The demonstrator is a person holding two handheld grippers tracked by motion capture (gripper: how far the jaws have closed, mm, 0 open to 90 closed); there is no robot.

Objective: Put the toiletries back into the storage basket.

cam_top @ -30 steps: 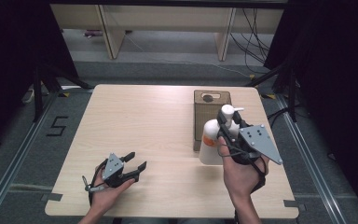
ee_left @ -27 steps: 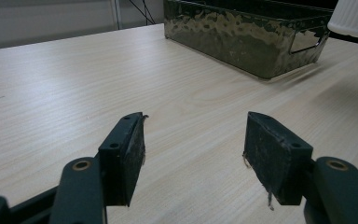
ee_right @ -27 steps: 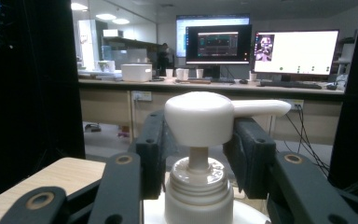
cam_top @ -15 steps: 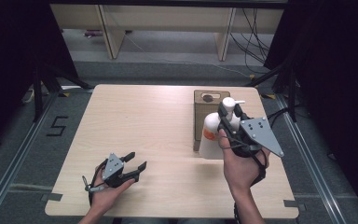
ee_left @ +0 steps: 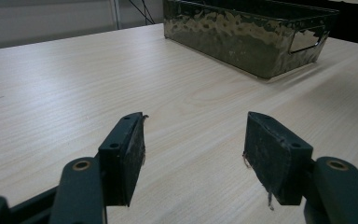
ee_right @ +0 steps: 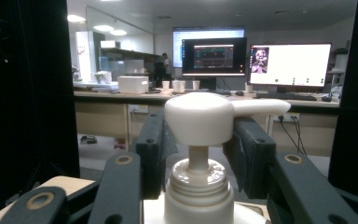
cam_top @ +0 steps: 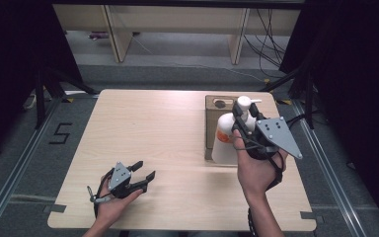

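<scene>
At a pale wooden table [cam_top: 168, 143], a person's right hand [cam_top: 256, 170] holds the right gripper [cam_top: 244, 126] clamped around the neck of a white pump bottle [cam_top: 225, 140] with an orange label. The bottle stands upright at the table's right side, at the near end of a dull metal bin [cam_top: 216, 106]; whether it rests on the tabletop or is lifted just above it cannot be told. In the right gripper view, the two black jaws press in on either side of the bottle's neck, just below the rounded pump head [ee_right: 200, 119], whose spout points to the right. Beyond it are lit monitors [ee_right: 289, 64] on a long desk.

The left hand [cam_top: 111, 207] rests at the near left of the table with the left gripper [cam_top: 144, 170] low over the wood, well apart from the bottle. Its jaws stand spread wide with nothing between them; the left gripper view shows bare tabletop in the gap and the bin [ee_left: 247, 35], with a handle cutout in its end, farther off.
</scene>
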